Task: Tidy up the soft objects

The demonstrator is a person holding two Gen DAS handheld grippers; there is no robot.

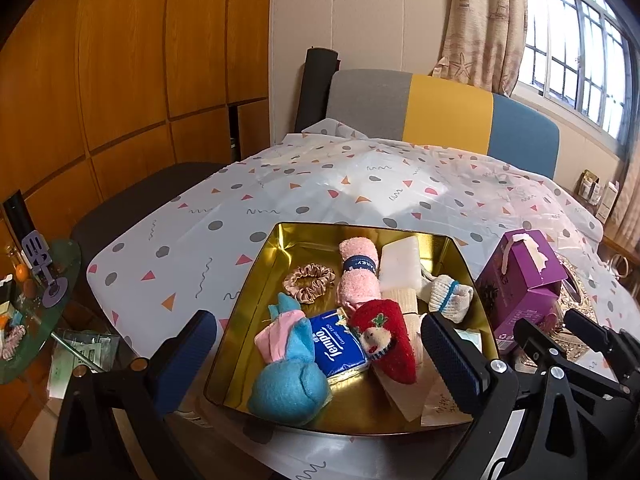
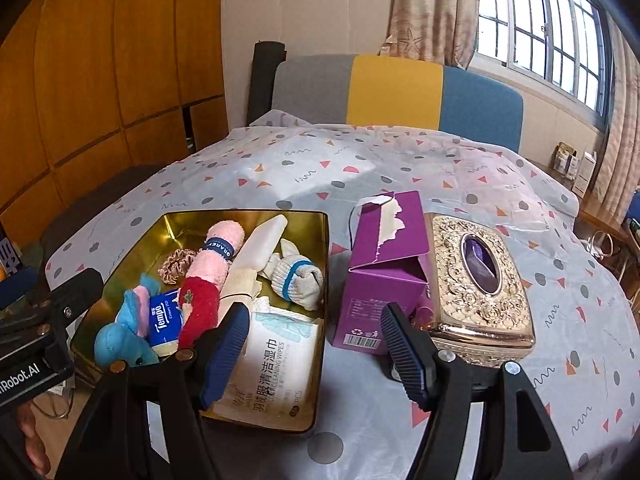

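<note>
Both tongs gape above gold tin point(image 2: 326, 240) crammed with socks point(image 2: 298, 280).

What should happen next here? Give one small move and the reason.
Probably lower the left gripper onto the blue plush and close. Both grippers are open and hold nothing, and the plush lies loose in the near corner of the gold tin, just below the left fingers. The right gripper sits over the tin's right rim beside the purple box, farther from it.

Place: a room in a home
Showing it: a curtain point(image 1: 480, 20) is hanging by the window point(image 1: 576, 52), upper right; wooden cupboards point(image 1: 120, 60) are standing at left
</note>
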